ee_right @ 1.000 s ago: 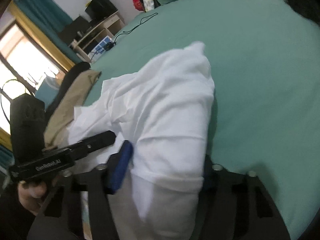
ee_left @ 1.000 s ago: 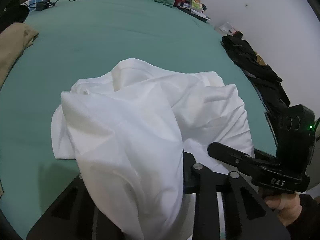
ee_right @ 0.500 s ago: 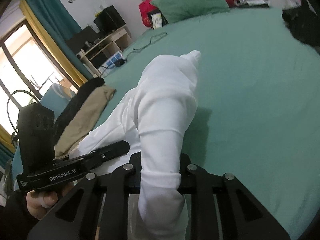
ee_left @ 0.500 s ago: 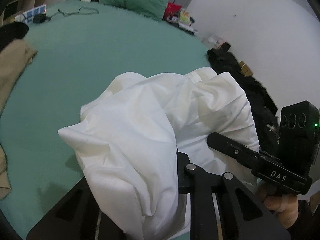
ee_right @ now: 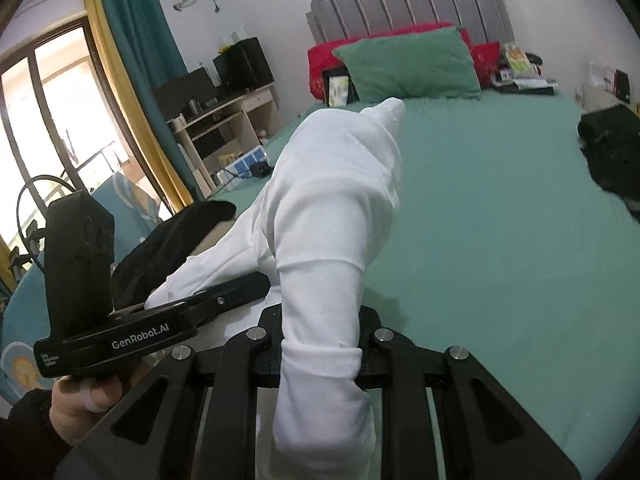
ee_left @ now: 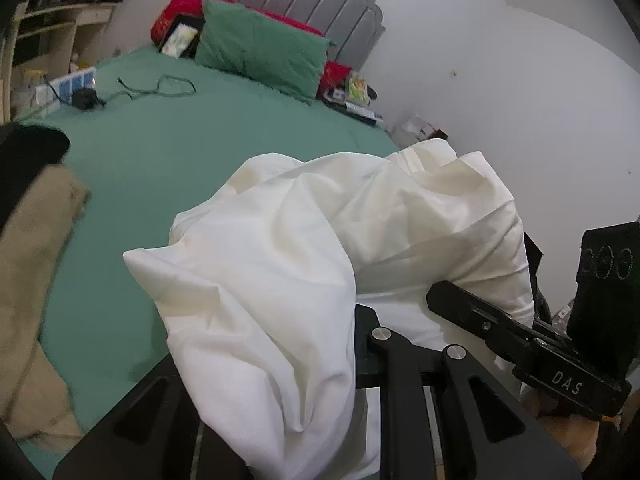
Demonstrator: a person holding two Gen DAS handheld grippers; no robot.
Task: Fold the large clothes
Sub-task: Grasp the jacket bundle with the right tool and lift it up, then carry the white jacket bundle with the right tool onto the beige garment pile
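the white garment (ee_left: pixel 304 280) hangs bunched between the two grippers, off the green bed (ee_left: pixel 168 168), which serves here as the landmark; the near edge of the bed runs just below and behind the cloth. the left gripper (ee_left: pixel 320 360) has its jaws drawn narrow and pinched on a thick fold of the fabric, which spills over and forward of the jaws and hides most of them. the right gripper (ee_right: pixel 320 352) is likewise closed narrow on the garment, on what looks like a sleeve or a rolled edge, with cloth rising ahead of the jaws toward the green pillow (ee_right: pixel 408 64) at the far end of the bed and more drooping below them

the two holds sit close together, the other gripper showing at the side of each view, so the cloth sags in a lump rather than a flat sheet. this grip seems meant to carry the piece clear of the bed so it can be spread out on the open green surface beyond, since it is still crumpled and no fold looks made yet. a tan garment (ee_left: pixel 36 280) and dark clothing (ee_right: pixel 612 152) lie at the two side edges of the bed, well apart from the white one
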